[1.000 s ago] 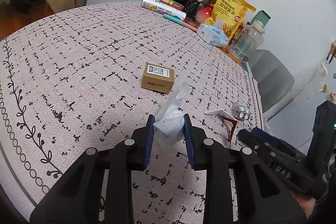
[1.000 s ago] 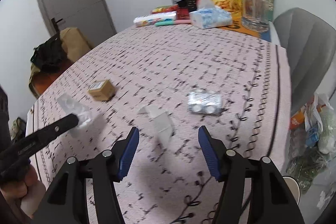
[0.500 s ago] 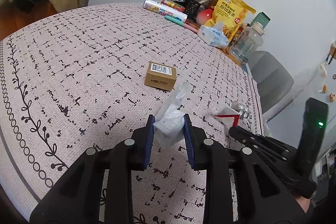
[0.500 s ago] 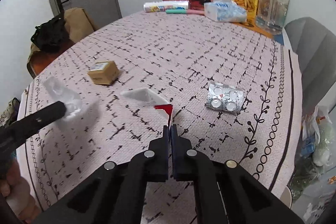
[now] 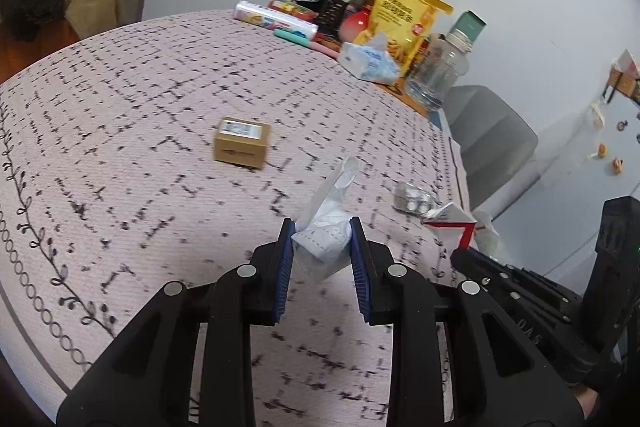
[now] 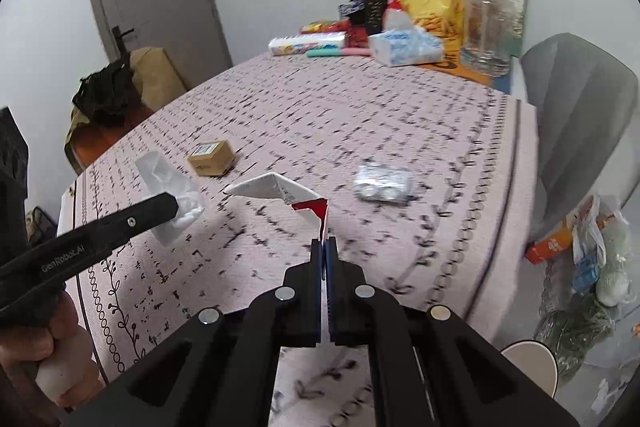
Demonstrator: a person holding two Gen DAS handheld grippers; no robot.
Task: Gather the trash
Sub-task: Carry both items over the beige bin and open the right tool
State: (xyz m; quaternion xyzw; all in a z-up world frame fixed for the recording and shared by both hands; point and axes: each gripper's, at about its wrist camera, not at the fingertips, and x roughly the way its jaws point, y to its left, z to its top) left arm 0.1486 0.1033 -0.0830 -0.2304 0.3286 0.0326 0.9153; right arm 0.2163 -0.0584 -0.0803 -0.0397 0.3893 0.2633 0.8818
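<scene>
My left gripper (image 5: 322, 227) is shut on a crumpled clear plastic wrapper (image 5: 326, 223) and holds it above the table; the wrapper also shows in the right wrist view (image 6: 172, 195). My right gripper (image 6: 323, 243) is shut on a white and red torn paper packet (image 6: 288, 193), lifted off the pink patterned tablecloth (image 6: 360, 123); the packet shows at the right of the left wrist view (image 5: 452, 221). A silver pill blister pack (image 6: 382, 183) and a small cardboard box (image 6: 211, 157) lie on the table.
Snack bags, a tissue pack (image 6: 404, 47), a clear jar (image 6: 486, 31) and a wire rack stand at the table's far end. A grey chair (image 6: 576, 115) is at the right. Trash bags (image 6: 588, 259) lie on the floor beside it.
My right gripper closed on the paper packet and lifted it off the table. My left gripper keeps its hold on the wrapper and has risen slightly.
</scene>
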